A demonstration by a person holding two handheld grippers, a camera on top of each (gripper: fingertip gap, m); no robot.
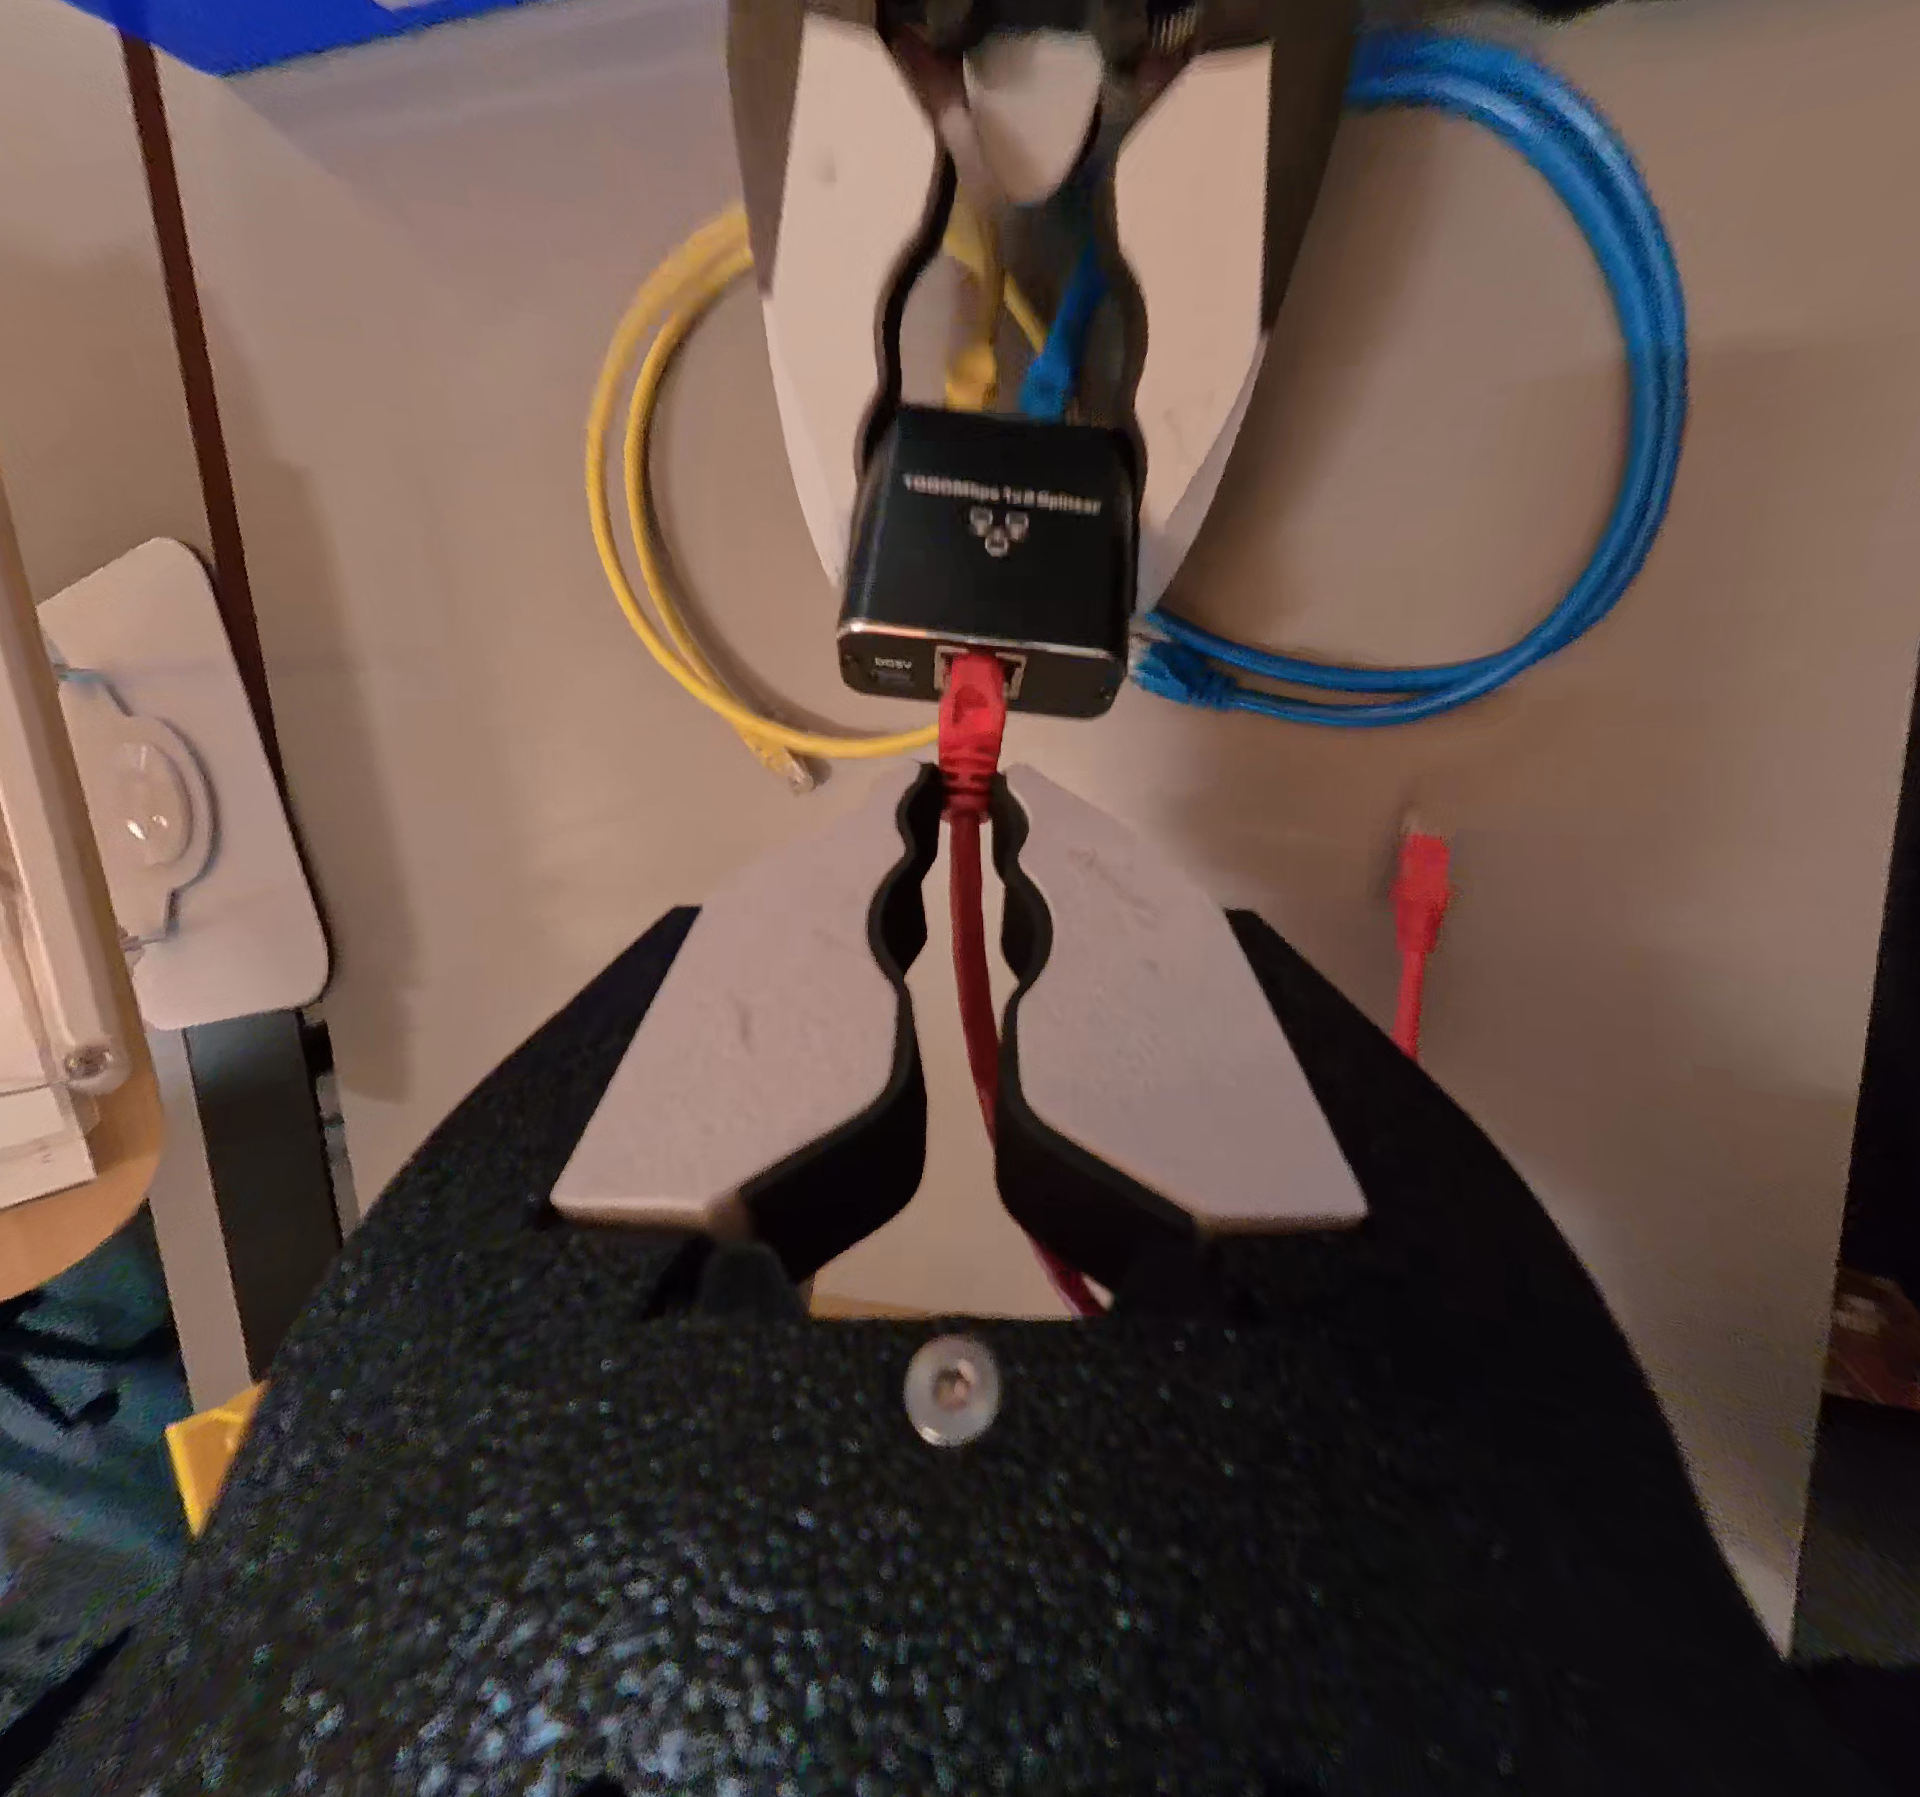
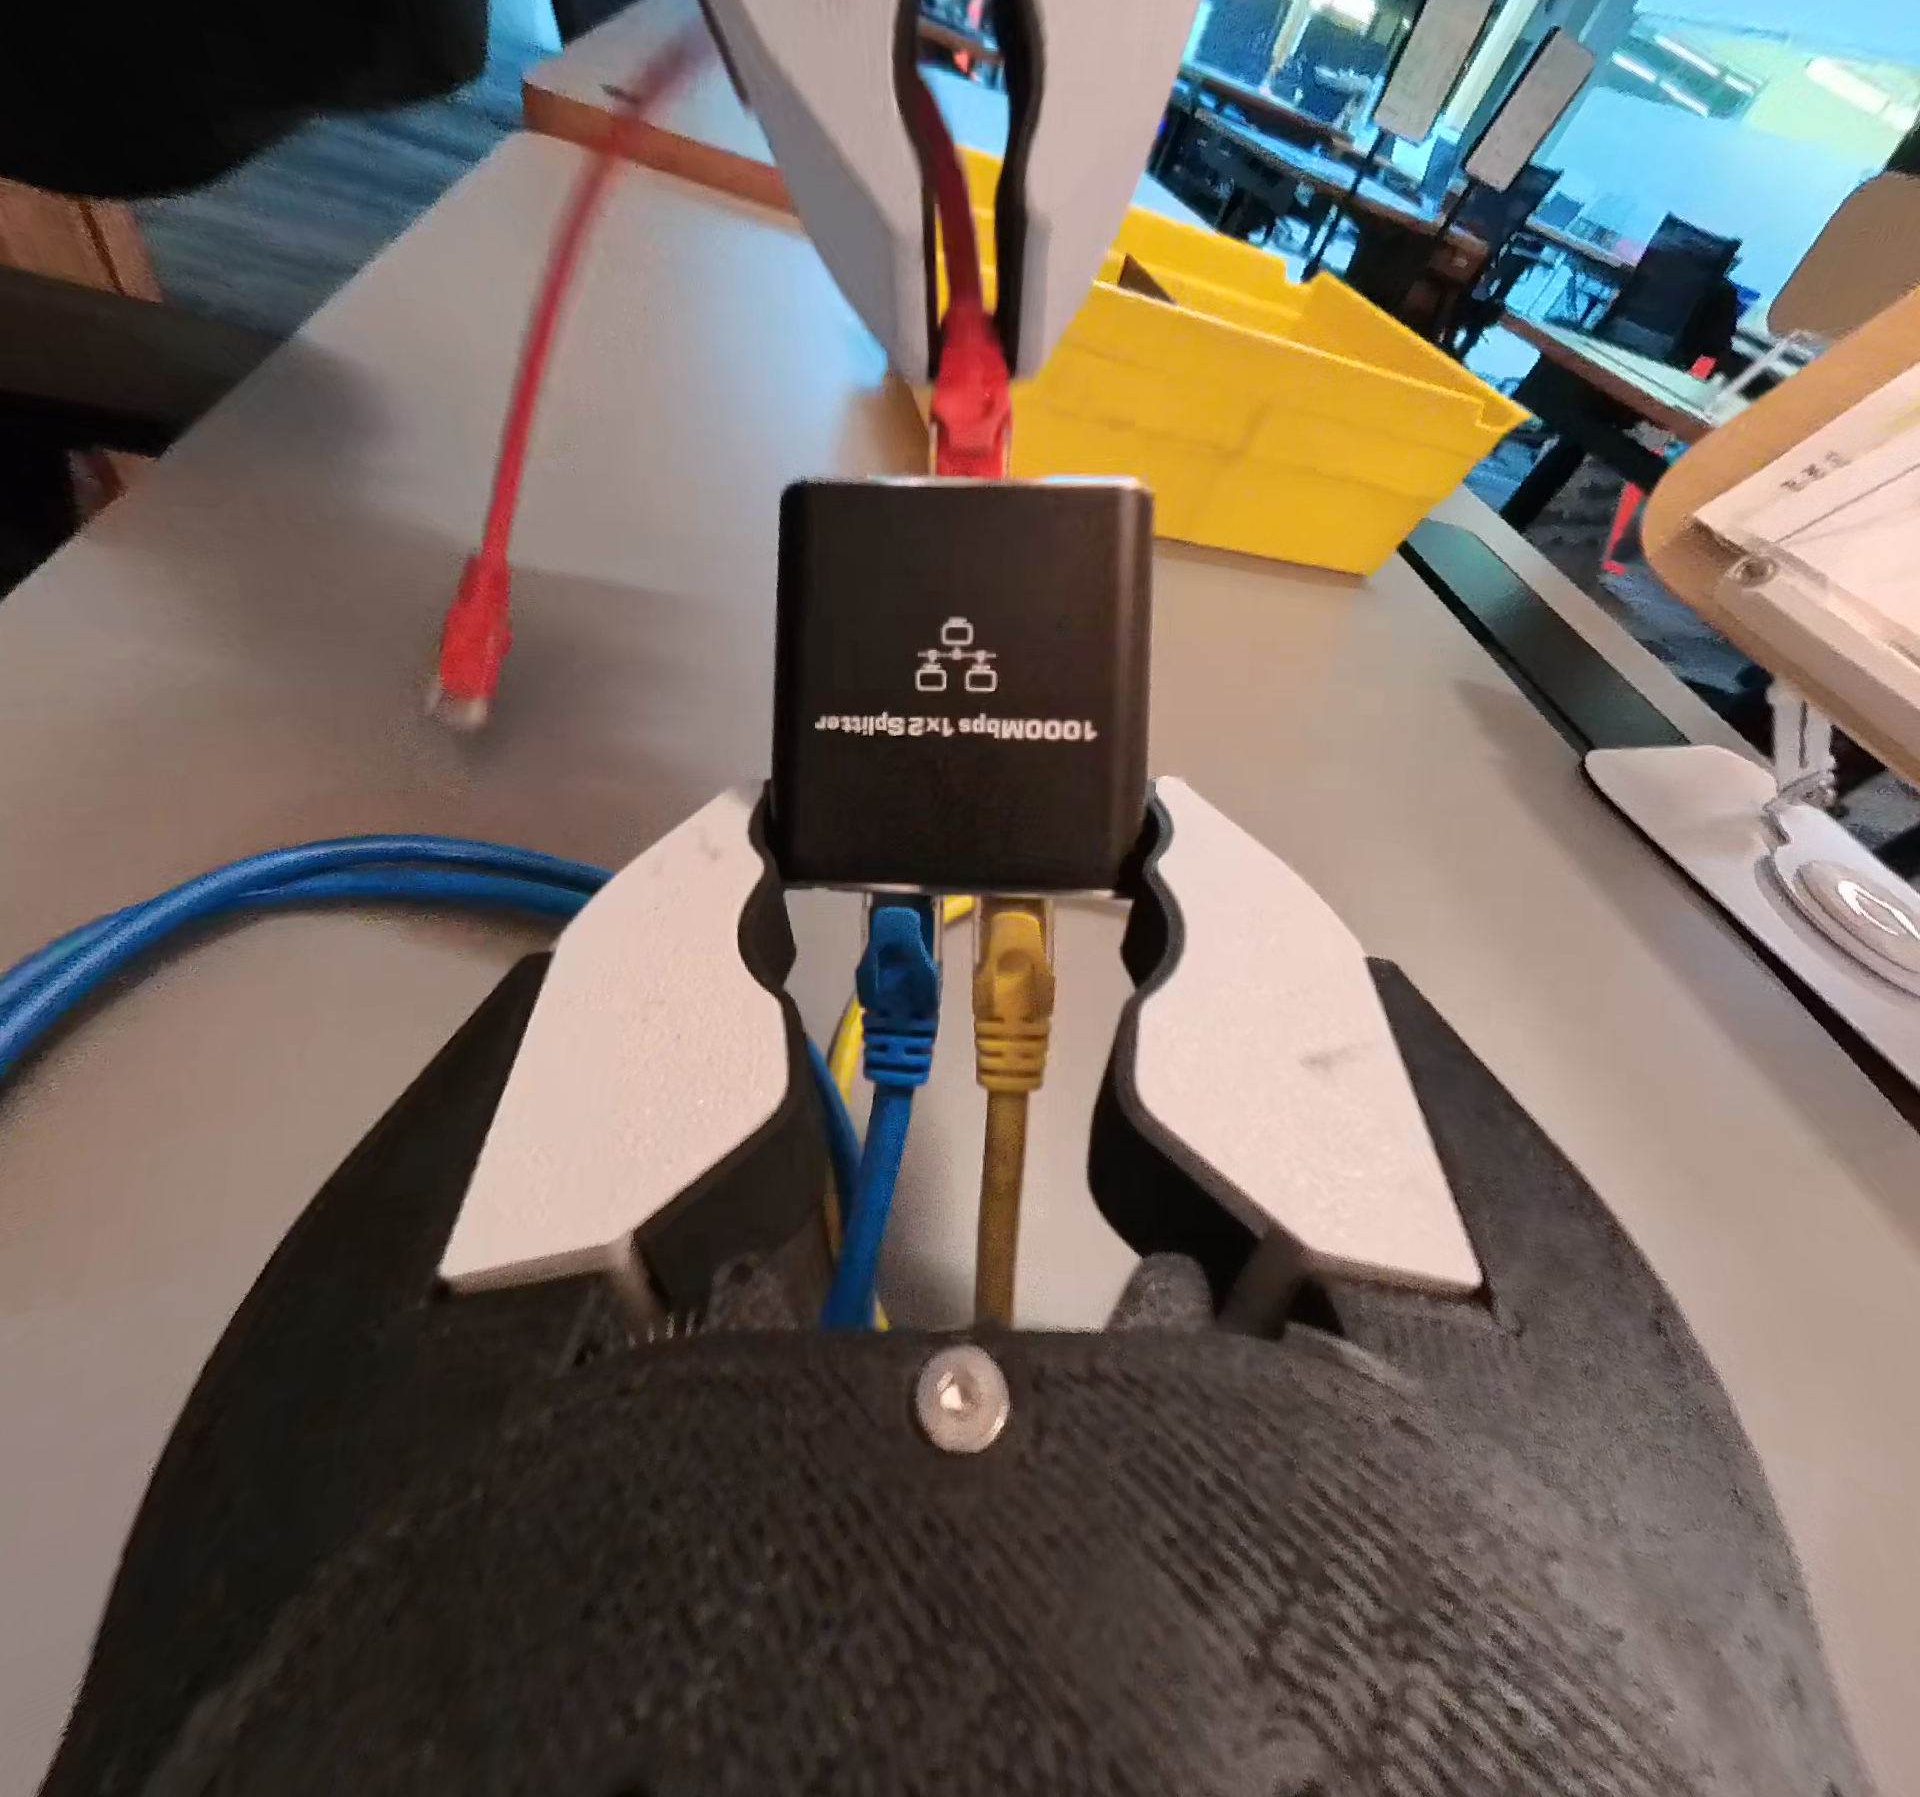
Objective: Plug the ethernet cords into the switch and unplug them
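Here the left gripper pinches the ribbed red plug in the boxy black switch.

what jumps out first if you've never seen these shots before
The small black switch sits mid-frame above the pale table, clamped at its near end by the right hand-held gripper. Opposite, the left hand-held gripper pinches the red cord plugged into the switch's single-port side. A blue plug and a yellow plug sit side by side in the other end.
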